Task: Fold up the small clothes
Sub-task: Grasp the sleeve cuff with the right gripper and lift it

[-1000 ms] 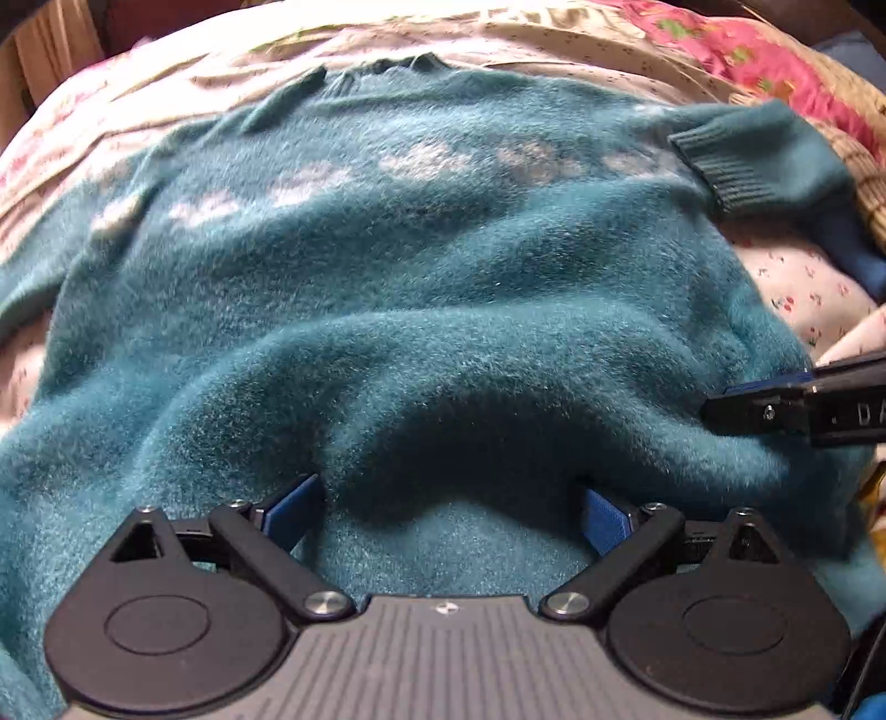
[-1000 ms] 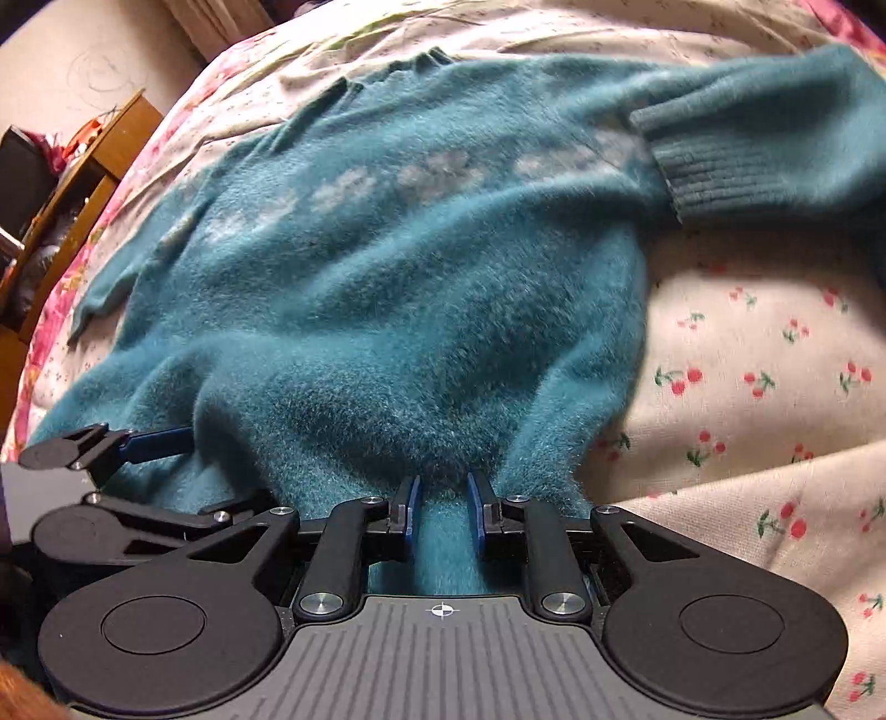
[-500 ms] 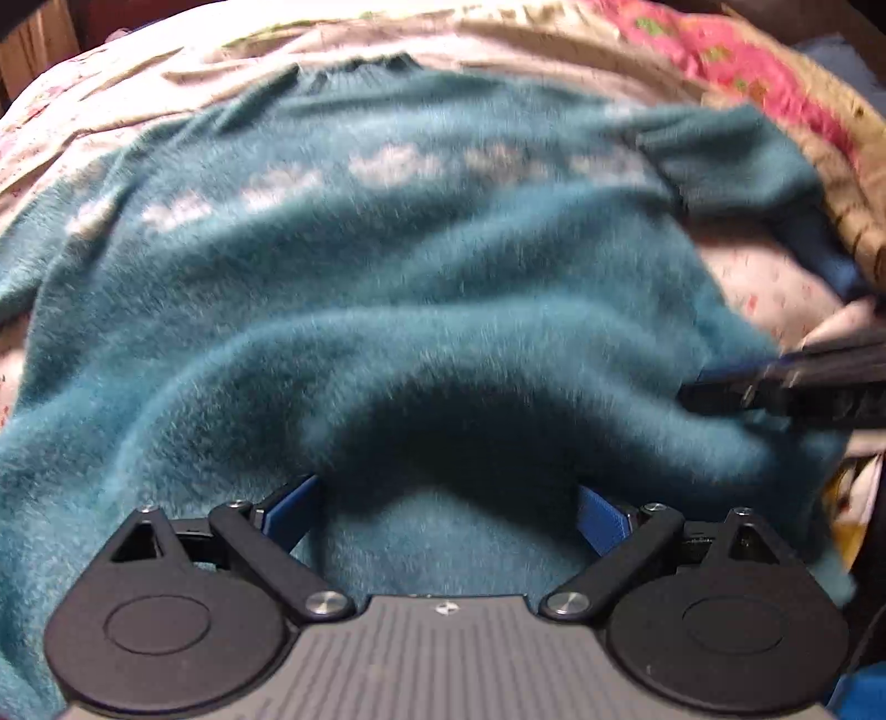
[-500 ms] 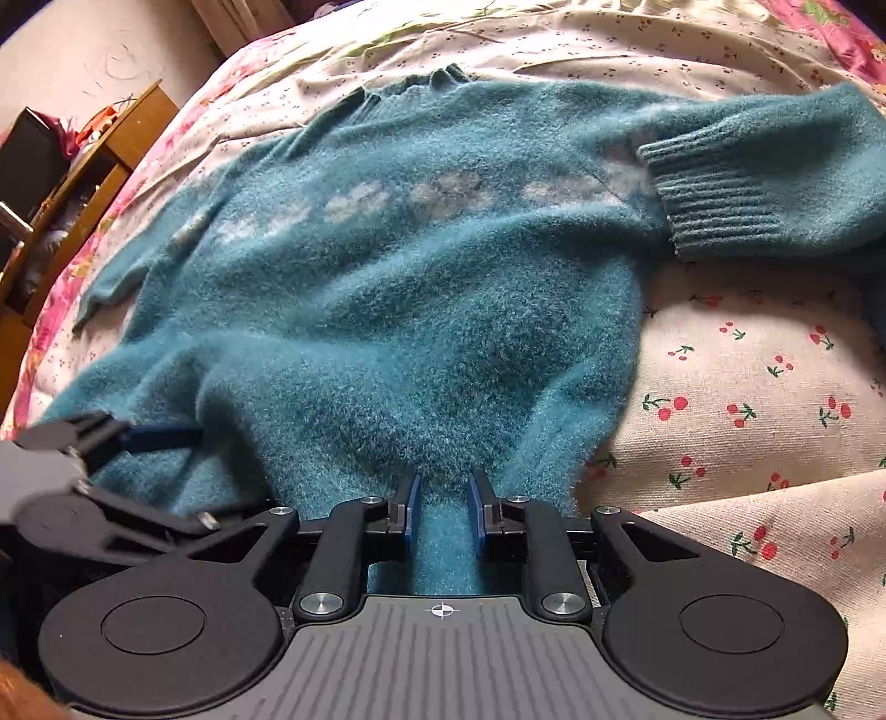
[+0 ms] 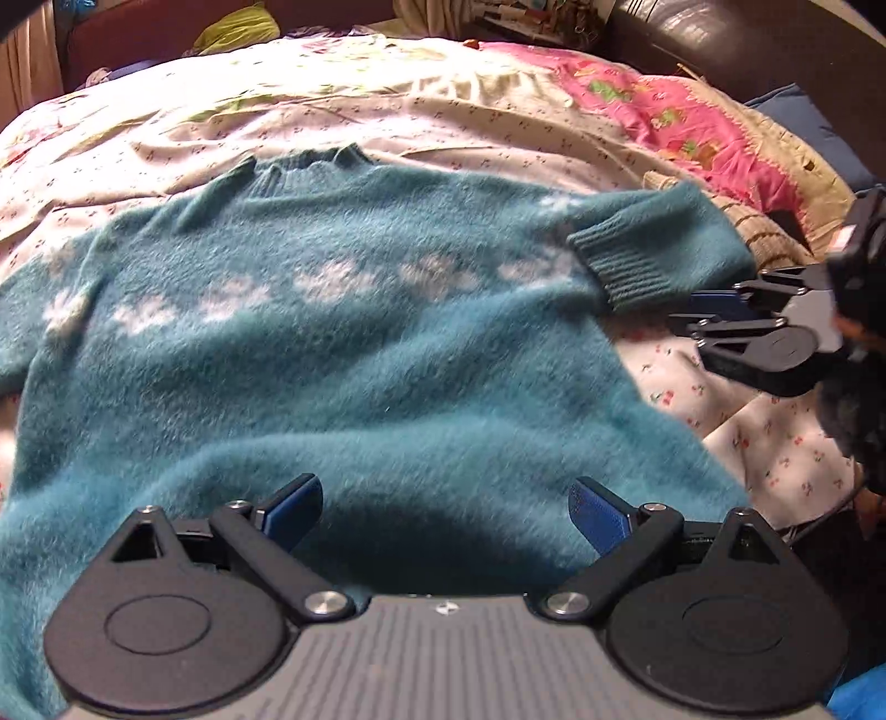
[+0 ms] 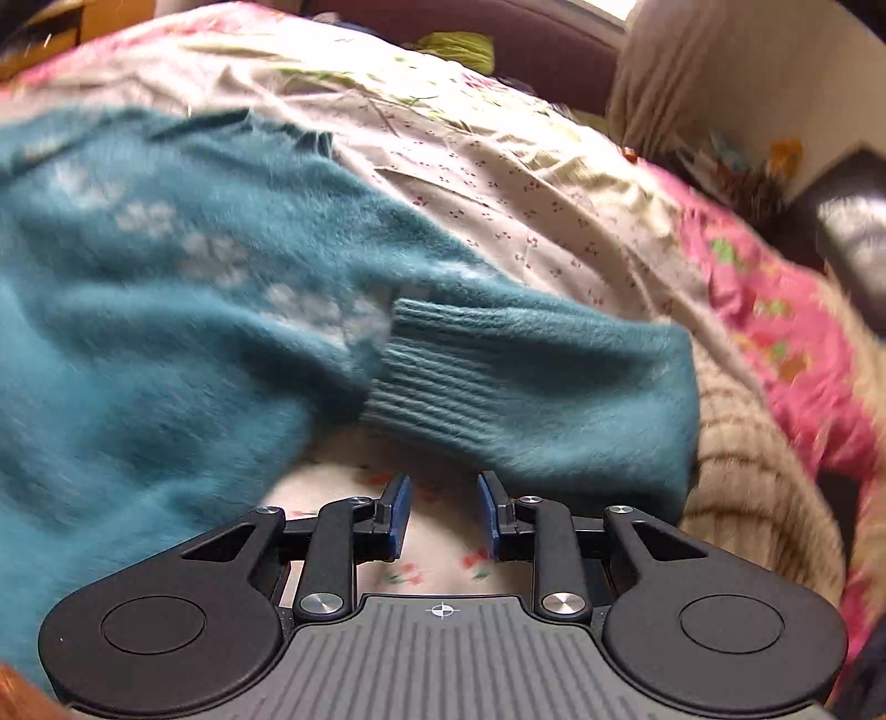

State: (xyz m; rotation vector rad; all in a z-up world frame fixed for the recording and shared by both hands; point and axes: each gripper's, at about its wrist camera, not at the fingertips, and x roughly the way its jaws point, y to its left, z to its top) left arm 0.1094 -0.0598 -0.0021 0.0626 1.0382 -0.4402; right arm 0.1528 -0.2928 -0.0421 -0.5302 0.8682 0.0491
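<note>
A fuzzy teal sweater (image 5: 354,354) with a row of white flower shapes lies spread flat on a cherry-print sheet (image 5: 692,382). Its right sleeve is folded in, the ribbed cuff (image 5: 620,266) resting by the chest. My left gripper (image 5: 443,501) is wide open over the sweater's bottom hem, holding nothing. My right gripper (image 6: 443,498) is open and empty, just in front of the folded sleeve's cuff (image 6: 432,382), above the sheet (image 6: 437,559). It also shows in the left wrist view (image 5: 714,313) at the right, beside the cuff.
A pink patterned quilt (image 5: 681,122) and a beige knit (image 6: 764,493) lie at the bed's right. A dark sofa (image 5: 736,39) stands behind. A green item (image 6: 454,47) sits at the far edge.
My right gripper let go of the sweater's hem, opened, and swung right and forward to the folded sleeve. My left gripper lifted back, and the hem now lies flat.
</note>
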